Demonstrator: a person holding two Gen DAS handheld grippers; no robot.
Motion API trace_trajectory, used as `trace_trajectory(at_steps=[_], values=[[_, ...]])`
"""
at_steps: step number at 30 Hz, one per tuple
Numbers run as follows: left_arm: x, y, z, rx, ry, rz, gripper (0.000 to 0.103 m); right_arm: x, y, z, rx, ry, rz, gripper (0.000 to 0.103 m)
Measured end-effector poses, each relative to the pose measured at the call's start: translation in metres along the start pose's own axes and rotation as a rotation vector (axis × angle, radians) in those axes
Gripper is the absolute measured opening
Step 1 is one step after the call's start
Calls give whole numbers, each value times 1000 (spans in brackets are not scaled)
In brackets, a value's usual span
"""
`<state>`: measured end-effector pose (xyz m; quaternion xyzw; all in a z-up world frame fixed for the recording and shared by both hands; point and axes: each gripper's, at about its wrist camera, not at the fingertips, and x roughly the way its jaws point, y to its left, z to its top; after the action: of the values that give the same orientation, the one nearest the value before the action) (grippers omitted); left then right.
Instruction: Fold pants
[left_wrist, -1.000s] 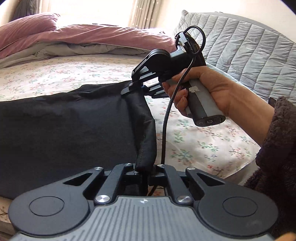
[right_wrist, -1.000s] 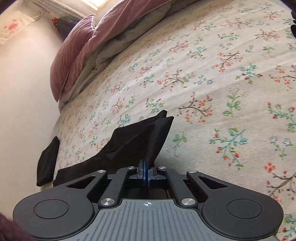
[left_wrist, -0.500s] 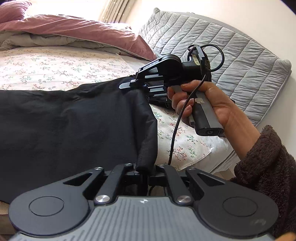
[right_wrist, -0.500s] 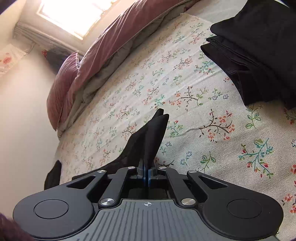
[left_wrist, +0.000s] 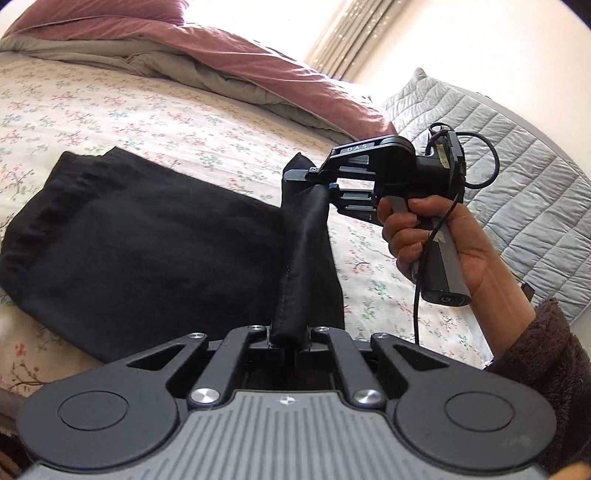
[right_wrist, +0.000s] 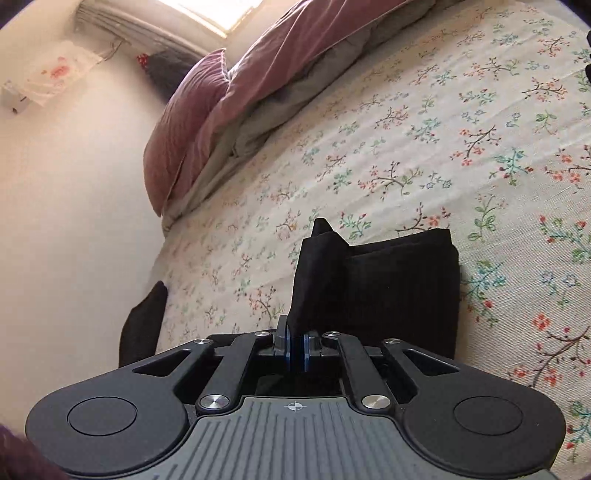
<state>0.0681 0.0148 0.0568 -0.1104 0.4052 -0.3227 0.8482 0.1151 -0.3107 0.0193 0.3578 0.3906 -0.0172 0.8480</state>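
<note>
The black pants (left_wrist: 140, 251) lie on the floral bed sheet (left_wrist: 147, 118), folded over into a thick slab; they also show in the right wrist view (right_wrist: 399, 291). My left gripper (left_wrist: 290, 338) is shut on one end of the lifted hem edge. My right gripper (right_wrist: 295, 347) is shut on the other end; in the left wrist view it (left_wrist: 306, 177) is held by a hand above the pants' right edge. The hem stretches taut between the two grippers, raised off the bed.
A pink duvet (left_wrist: 229, 62) and pink pillow (right_wrist: 184, 125) are piled at the bed's head. A grey quilted headboard or cushion (left_wrist: 517, 155) stands at the right. A dark cloth (right_wrist: 142, 325) hangs at the bed's far edge by the wall.
Both grippers have carried the held hem across over the rest of the pants, so the cloth now lies doubled. The hem edge now stands more upright between the grippers.
</note>
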Motion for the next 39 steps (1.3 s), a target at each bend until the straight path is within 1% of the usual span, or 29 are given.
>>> trace_trajectory(at_steps=[3,7,10,12,13,14,15,16,17,18,20,22,25,27,30,33,35,36,37,39], values=[[8,25,-2,-67,43,41,13,35,10,-9,-12,51,-11,8],[15,51,-10,-139,79,29,14,67,15,-18,-30,105,-36,11],[18,55,-11,-122,121,13,20,81,20,-22,-73,119,-74,12],[17,53,-8,-84,139,-1,26,84,23,-23,-96,120,-83,12],[16,52,-5,-63,146,-7,33,82,23,-23,-102,121,-85,16],[19,50,-1,-30,154,-15,41,79,26,-23,-106,122,-79,20],[19,48,3,7,157,-22,46,75,27,-22,-109,122,-69,36],[19,46,6,46,154,-29,54,69,29,-22,-108,115,-56,57],[21,45,11,77,154,-34,58,61,29,-22,-106,101,-45,67],[24,44,14,99,161,-43,58,53,30,-22,-110,88,-33,71],[30,46,22,113,168,-62,59,38,31,-23,-129,76,-24,71],[38,48,31,101,162,-76,60,22,31,-27,-140,65,-37,71],[51,50,40,67,132,-88,58,6,28,-36,-171,68,-101,71],[61,51,48,59,120,-101,58,-1,30,-44,-230,68,-151,71],[68,40,50,89,118,-75,56,-10,36,-61,-350,67,-203,71],[75,32,52,131,107,-24,42,-17,39,-74,-433,78,-230,71],[82,30,53,123,102,8,22,-20,40,-83,-484,94,-246,70],[81,28,52,111,95,16,17,-21,41,-86,-501,100,-252,70],[83,28,54,110,87,29,13,-21,41,-88,-513,104,-256,70],[83,23,56,144,69,64,12,-23,41,-90,-524,106,-261,70]])
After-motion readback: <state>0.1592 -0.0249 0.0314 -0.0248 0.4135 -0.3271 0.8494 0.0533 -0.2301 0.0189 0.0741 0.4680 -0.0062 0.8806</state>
